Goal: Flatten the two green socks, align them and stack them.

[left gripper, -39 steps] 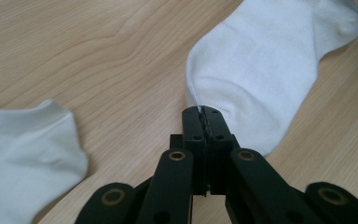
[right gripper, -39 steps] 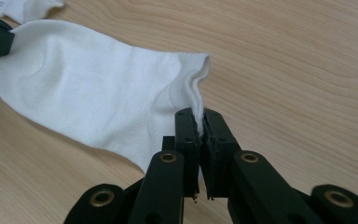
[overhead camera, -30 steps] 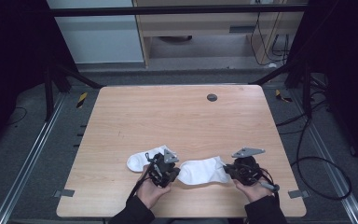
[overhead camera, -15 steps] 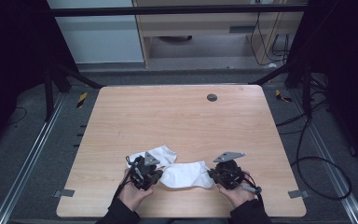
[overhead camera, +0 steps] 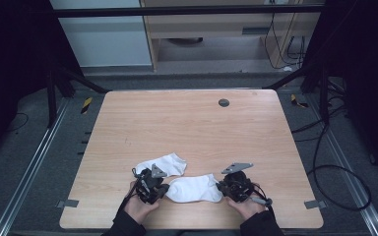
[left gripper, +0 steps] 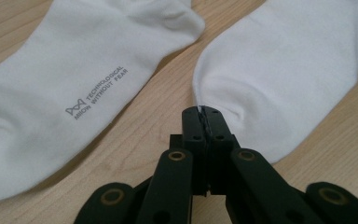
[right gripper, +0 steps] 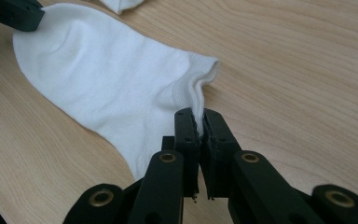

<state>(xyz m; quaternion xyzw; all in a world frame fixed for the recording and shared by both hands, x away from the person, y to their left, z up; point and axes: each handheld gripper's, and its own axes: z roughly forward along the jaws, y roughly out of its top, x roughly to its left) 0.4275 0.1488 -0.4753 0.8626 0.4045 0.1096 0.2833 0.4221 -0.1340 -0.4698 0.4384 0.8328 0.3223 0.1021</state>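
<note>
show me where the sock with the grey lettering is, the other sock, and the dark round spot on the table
lettered sock [left gripper: 74, 84]: left gripper view, its flat middle.
plain sock [overhead camera: 196, 188]: high view, its middle.
dark round spot [overhead camera: 223, 103]: high view, its centre.

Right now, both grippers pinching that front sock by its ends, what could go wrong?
1. The left gripper holds only a thin fold at the edge of the front sock; a pull could slip it free.
2. The right gripper bites just the cuff edge, so the fabric may stretch or slip out.
3. The printed sock lies close beside; dragging could snag or shift it.
</note>
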